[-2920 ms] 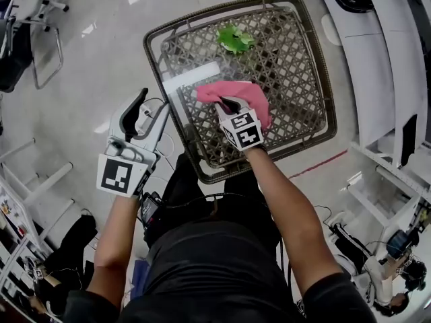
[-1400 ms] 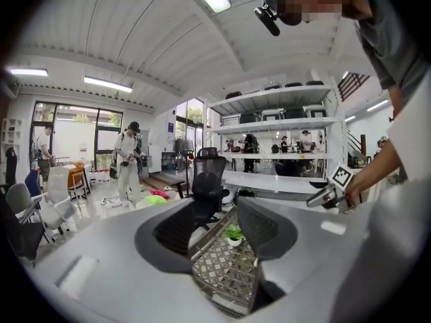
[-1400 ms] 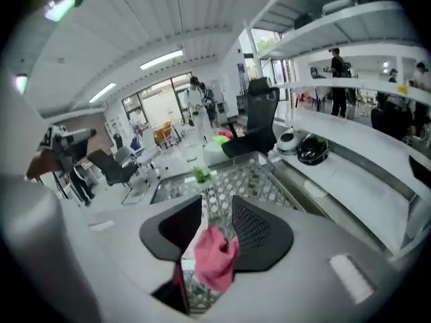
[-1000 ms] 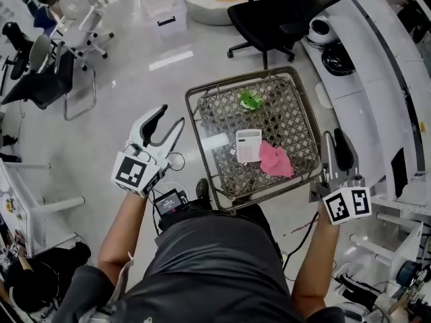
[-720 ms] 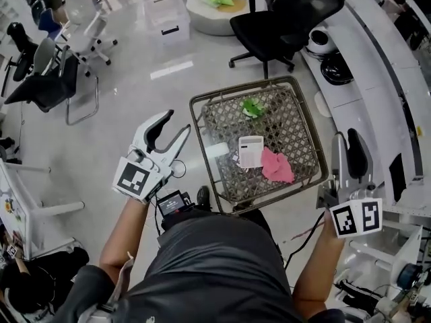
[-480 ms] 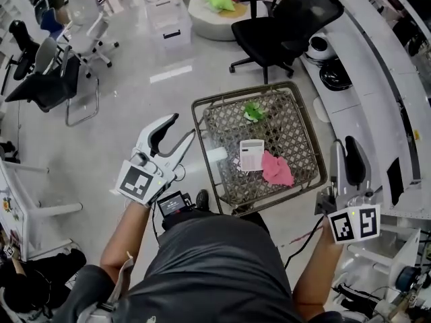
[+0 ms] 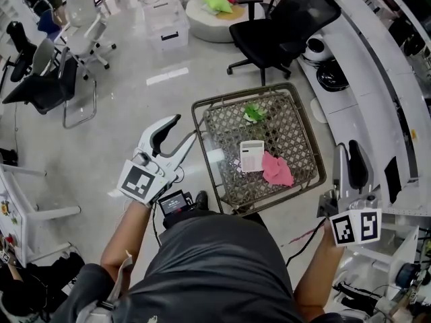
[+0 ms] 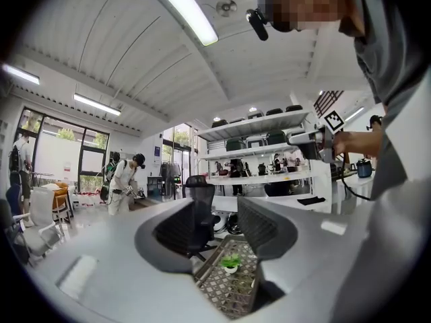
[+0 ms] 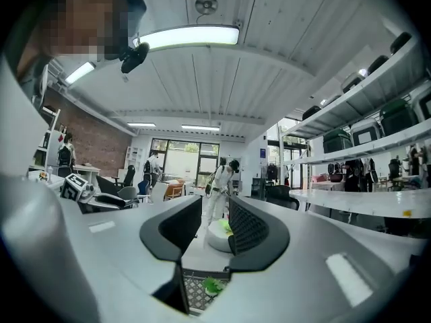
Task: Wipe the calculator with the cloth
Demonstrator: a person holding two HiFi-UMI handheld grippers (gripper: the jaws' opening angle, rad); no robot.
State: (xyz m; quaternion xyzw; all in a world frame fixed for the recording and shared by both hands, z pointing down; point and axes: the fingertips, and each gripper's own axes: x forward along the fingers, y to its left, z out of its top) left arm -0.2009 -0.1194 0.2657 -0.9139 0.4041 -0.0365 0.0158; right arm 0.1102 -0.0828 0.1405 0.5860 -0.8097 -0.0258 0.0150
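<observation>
A white calculator [image 7: 252, 155] lies flat on the glass-topped wicker table [image 7: 244, 93]. The pink cloth [image 7: 276, 169] sits crumpled just to its right, touching its edge. My left gripper [image 7: 185, 126] hangs off the table's left side, open and empty. My right gripper [image 7: 347, 147] is held off the table's right side, also open with nothing between its jaws. In the left gripper view the left gripper [image 8: 225, 224] points level over the table. In the right gripper view the right gripper [image 9: 215, 224] points level too, with only the table's far end below it.
A small green plant [image 7: 254, 113] stands at the table's far end. A black office chair [image 7: 283, 19] is beyond the table, and a long white counter [image 7: 377, 79] runs along the right. More chairs [image 7: 47, 79] stand at the left. People stand far across the room.
Earlier my right gripper was down on the pink cloth on the table. Now the cloth lies loose beside the calculator and both grippers are raised off to the table's sides.
</observation>
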